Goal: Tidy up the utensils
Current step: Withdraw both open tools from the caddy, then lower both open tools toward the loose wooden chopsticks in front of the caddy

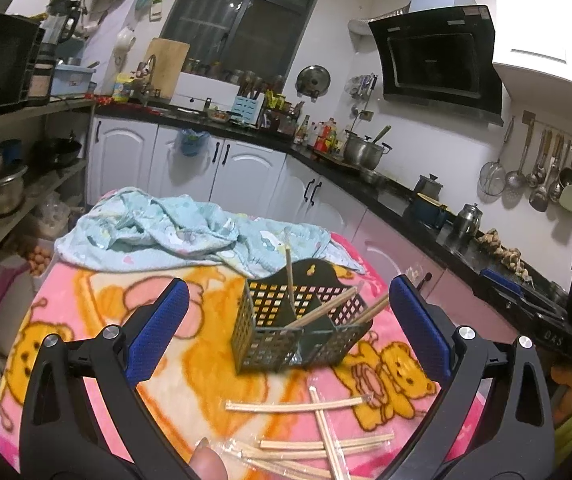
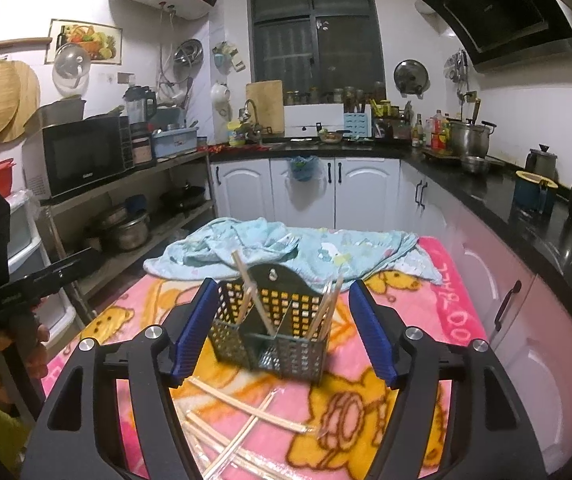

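While loose sticks lie by the caddy, the job reads as partly done.
Progress: a few chopsticks (image 1: 318, 312) already stand tilted in the caddy (image 1: 298, 328); I judge that well under half are sorted.
Left to do: a crossed scatter of loose chopsticks (image 1: 322, 440) lies on the blanket (image 1: 85, 312) in front of the caddy, some on a clear plastic wrapper (image 1: 245, 454).
Caddy: dark, boxy, perforated in a square grid, with a divider making compartments and a raised arched back with a hanging hole; it sits upright mid-bench, just before the blue cloth (image 1: 173, 232).
Chopsticks: pale wood or bamboo, thin, straight, matte.
Blanket: pink fleece, fuzzy, printed with orange bears, covering the bench.
Cloth: light blue, soft, crumpled behind the caddy.
Left hand-held gripper (image 1: 286, 328): jaws wide apart, empty, above the loose sticks, facing the caddy.
Right hand-held gripper (image 2: 281, 328): jaws spread, empty, framing the caddy; blue ribbed pads (image 2: 195, 328).
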{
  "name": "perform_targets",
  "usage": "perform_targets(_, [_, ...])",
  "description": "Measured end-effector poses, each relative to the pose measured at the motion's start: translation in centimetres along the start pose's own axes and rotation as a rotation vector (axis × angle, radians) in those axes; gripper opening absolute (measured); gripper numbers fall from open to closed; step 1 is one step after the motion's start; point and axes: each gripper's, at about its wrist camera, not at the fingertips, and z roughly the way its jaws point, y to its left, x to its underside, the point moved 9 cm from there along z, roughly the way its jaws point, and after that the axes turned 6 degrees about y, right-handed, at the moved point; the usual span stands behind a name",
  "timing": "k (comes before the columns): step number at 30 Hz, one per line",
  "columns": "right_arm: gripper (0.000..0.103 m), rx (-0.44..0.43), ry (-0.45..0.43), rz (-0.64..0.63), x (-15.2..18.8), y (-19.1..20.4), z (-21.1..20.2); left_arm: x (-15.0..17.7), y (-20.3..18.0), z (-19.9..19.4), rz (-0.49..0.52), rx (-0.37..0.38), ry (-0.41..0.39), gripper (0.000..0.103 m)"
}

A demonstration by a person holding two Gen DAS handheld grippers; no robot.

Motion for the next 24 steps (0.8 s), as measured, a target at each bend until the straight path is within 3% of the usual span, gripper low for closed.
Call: perform_targets(24, [0.068, -0.01, 0.084, -0.012, 5.4, 1.3, 0.0, 5.8, 2.9, -0.5, -0.024, -0.057, 0.113, 0.092])
